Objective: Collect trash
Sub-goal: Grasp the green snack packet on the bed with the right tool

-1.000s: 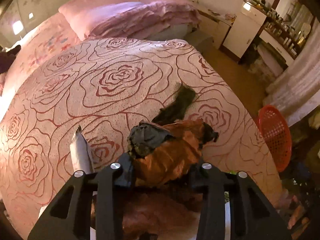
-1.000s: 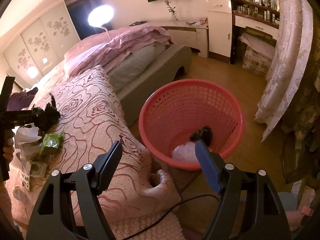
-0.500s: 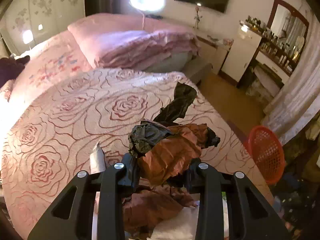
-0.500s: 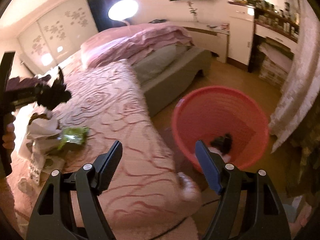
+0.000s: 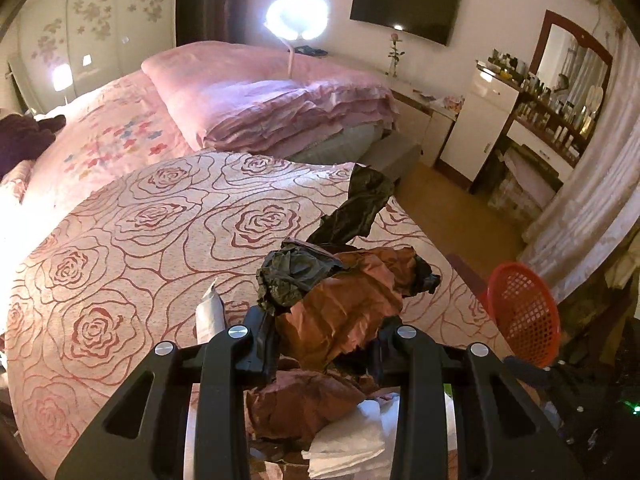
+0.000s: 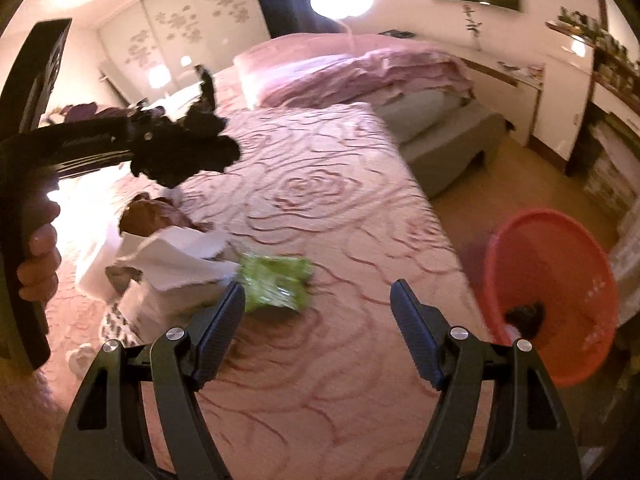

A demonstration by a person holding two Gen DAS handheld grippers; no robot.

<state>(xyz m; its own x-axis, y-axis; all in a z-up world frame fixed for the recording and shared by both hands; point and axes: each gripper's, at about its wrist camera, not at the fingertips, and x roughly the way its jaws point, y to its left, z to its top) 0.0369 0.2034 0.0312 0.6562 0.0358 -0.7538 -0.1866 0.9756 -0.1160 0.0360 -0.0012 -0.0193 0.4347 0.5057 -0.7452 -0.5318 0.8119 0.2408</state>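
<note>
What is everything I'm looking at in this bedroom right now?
crumpled wad: one, brown and black, clamped in left gripper above the bed
green wrapper: one, on bedspread
white paper: several pieces, heaped beside the wrapper
basket: one, red, on floor beside bed, dark scrap inside
bedspread: one, pink with rose pattern
folded quilt: one, pink, far end of bed
television: one, black, on wall
left gripper: black, shut on wad
right gripper: black, open, empty
hand: one, holding left gripper's handle

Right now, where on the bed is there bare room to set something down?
The rose-patterned bedspread is bare between the green wrapper and the folded pink quilt, and toward the red basket. It is crowded around the white paper.
</note>
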